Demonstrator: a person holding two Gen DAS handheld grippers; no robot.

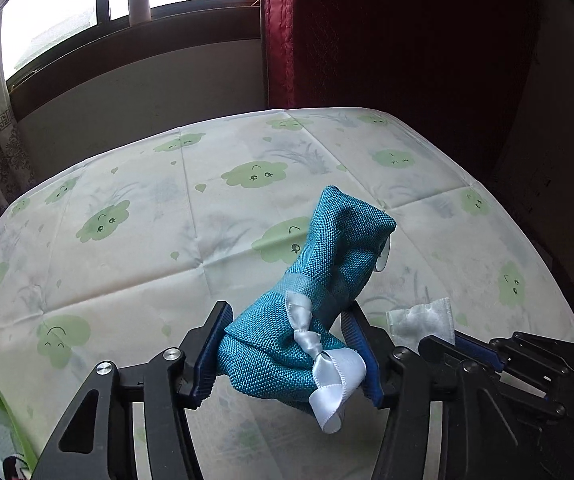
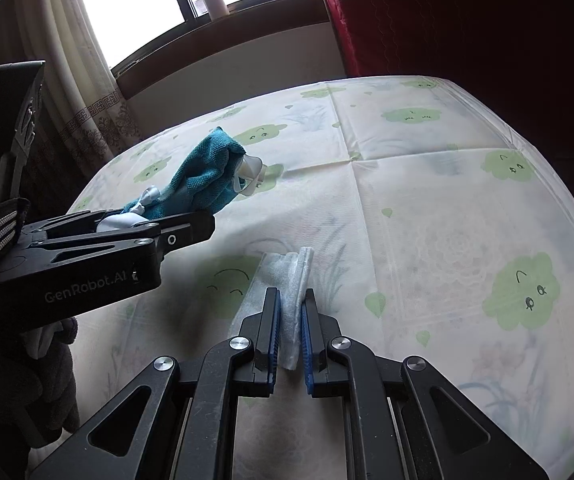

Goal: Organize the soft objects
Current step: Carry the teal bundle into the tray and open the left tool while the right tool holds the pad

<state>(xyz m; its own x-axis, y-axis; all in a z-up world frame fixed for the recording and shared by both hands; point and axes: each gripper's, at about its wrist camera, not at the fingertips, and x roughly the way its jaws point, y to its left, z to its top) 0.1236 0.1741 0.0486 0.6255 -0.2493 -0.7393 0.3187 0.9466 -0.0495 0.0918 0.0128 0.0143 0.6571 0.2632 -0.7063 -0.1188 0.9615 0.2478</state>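
So right now I've got the left gripper (image 1: 287, 354) clamped around the tied end of a teal woven drawstring pouch (image 1: 319, 276), blue pads pressing in from both sides just below the white satin ribbon (image 1: 329, 380). The pouch sticks up and away from me over the table, its far end open, and something clear and plastic-looking (image 2: 251, 178) pokes out of the mouth, can't tell what it is.

The right gripper (image 2: 290, 324) is nearly closed on a small white non-woven sachet (image 2: 287, 280), pinched edge-on, far end resting on or just above the cloud-print tablecloth (image 1: 127, 184). In the left view it sits just right of the pouch, near side of the table.

My read is the sachet is meant to go in the pouch, or both get laid out neatly. If it's the first, I'd tilt the left one so the open mouth faces right and keep it low over the cloth. The sachet is floppy, so I'd feed it in leading edge first, slowly, and only let go once it's well inside. Don't squeeze the pouch harder or the mouth collapses
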